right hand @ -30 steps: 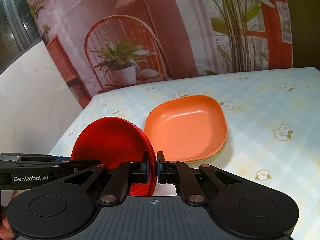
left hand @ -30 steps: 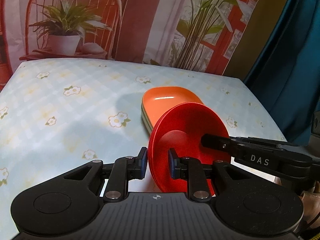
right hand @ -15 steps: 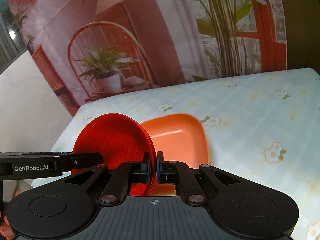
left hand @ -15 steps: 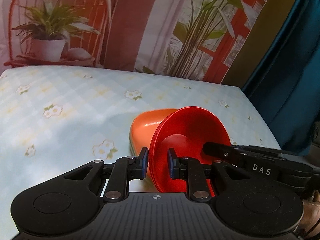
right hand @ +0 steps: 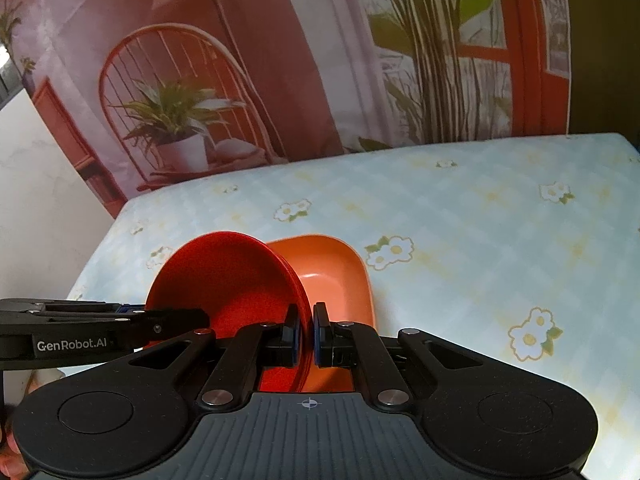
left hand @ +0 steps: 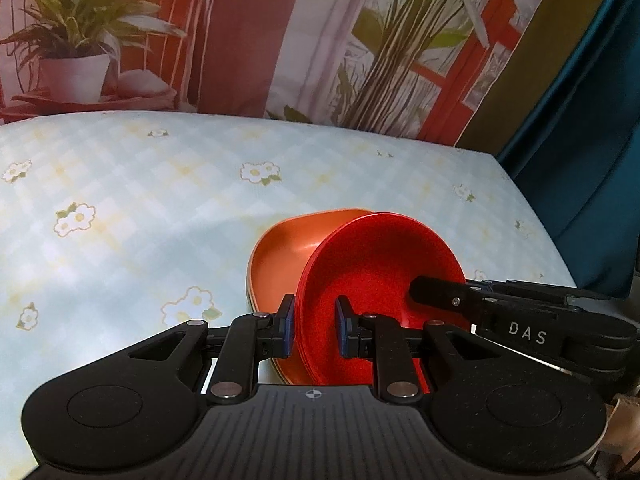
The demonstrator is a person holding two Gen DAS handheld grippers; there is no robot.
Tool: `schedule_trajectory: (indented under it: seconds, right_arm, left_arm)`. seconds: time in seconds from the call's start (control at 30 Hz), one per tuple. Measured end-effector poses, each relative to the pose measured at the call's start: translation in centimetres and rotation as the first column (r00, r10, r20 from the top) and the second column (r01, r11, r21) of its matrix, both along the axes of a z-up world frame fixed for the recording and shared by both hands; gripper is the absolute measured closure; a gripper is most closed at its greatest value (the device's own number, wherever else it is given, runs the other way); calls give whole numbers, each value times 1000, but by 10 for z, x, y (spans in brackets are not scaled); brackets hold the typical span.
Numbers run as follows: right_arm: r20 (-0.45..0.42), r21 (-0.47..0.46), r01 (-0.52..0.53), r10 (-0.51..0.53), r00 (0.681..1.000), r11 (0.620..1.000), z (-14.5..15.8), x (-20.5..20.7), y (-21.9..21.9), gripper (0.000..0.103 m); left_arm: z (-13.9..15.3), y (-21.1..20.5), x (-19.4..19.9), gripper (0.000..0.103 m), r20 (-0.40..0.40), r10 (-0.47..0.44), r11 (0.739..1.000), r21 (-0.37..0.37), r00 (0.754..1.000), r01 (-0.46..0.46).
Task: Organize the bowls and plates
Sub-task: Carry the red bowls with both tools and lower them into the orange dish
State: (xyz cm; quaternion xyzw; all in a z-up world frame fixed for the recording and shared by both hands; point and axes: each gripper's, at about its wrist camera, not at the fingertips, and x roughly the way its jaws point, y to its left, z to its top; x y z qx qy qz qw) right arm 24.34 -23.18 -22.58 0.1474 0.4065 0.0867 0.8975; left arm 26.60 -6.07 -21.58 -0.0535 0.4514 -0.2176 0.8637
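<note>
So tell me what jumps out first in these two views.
The red plates grab the eye: a tilted stack held near the table's front edge, with the left gripper straddling one rim and the right gripper pinching the opposite rim. Right behind them an orange square dish lies on the pale floral tablecloth.

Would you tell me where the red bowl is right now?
The red bowl is held tilted between the left gripper and right gripper, directly over the orange square plate on the floral tablecloth.
</note>
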Motion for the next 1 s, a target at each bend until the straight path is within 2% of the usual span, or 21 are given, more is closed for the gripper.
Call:
schedule_trajectory:
  seconds: [0.3,0.47,0.67,1.0]
  right_arm:
    - [-26,-12,-2,2,1000,1000,-13,7,-1,97]
    - [-27,-29,-9,8,1000,1000,-15,7,-2,97]
    - [-30,-46,-11,10,1000,999,-17,8,-1,96]
    - [-28,-63,-11,9,1000,998,-17,8,1,96]
  left_arm:
    - [-8,-5,5,82,-16,-8,1000,13,1000,8]
    - [-9,-4,4,82,-5,-13,1000,-3,1000,13]
    - [-8,-3,1,82,17,-24,999,27,1000,24]
    - [-2,8,-4,84,50,-23,1000,21,998,22]
